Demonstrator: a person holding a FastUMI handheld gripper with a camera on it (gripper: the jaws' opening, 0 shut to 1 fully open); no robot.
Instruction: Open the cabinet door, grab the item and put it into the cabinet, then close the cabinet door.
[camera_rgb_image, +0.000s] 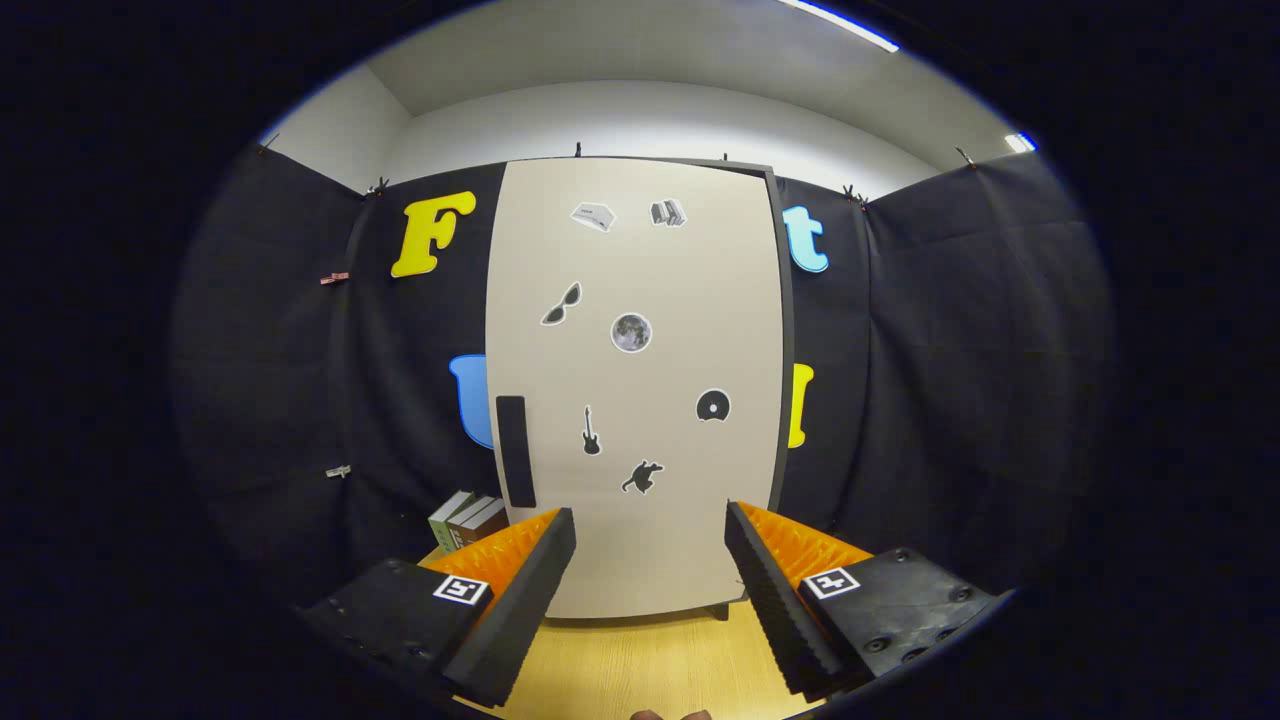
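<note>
fingers (650, 560) spread and holding nothing face the shut cabinet door (640, 400), books (468, 520) left on the counter (640, 665); the task just opening or just ended.

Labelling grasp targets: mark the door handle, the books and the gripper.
handle (516, 450): gripper view, middle of the dark bar.
books (466, 520): gripper view, spines beside the cabinet.
gripper (650, 570): gripper view, open gap between fingertips.

Your left finger (520, 590) hides the lower part of the books (465, 520) standing left of the cabinet (640, 400). The closed door hides the cabinet's inside. Its stickers (631, 332) are too small to tell in detail.
</note>
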